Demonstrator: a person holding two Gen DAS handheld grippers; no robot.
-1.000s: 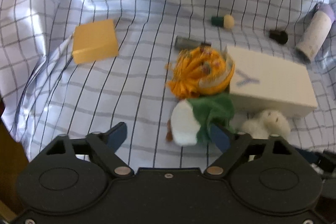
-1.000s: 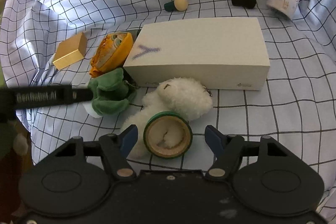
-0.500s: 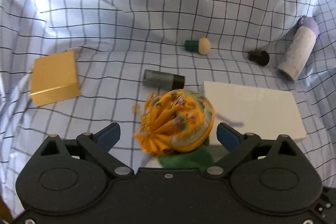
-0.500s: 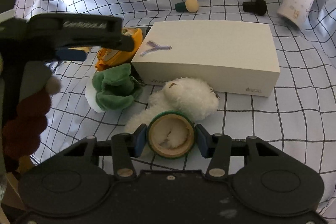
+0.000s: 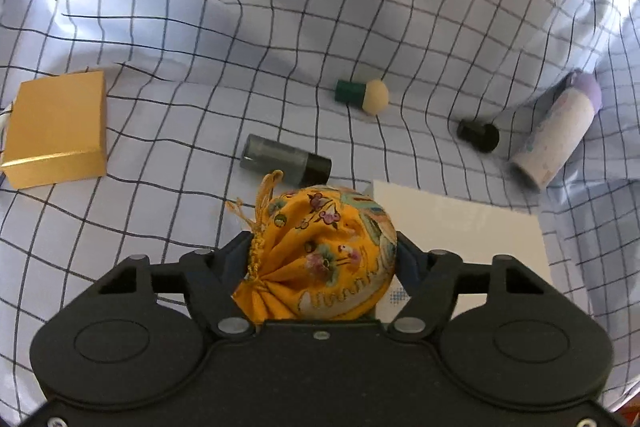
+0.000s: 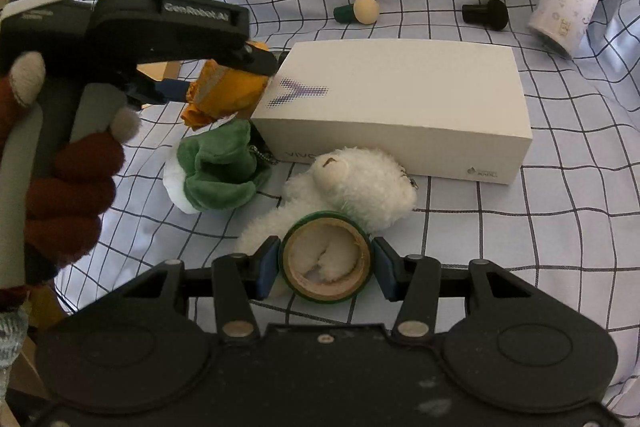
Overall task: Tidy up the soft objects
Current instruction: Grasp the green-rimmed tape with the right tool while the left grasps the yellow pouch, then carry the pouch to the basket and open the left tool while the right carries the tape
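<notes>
Small print on the white box (image 6: 392, 107) too tiny to read. Green plush (image 6: 218, 171) hidden behind the orange pouch (image 5: 324, 255) in the left view.

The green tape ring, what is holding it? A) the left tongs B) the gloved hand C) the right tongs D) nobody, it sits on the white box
C: the right tongs have a blue pad pressed on each side of the green tape ring, right in front of the fluffy white bear.
</notes>
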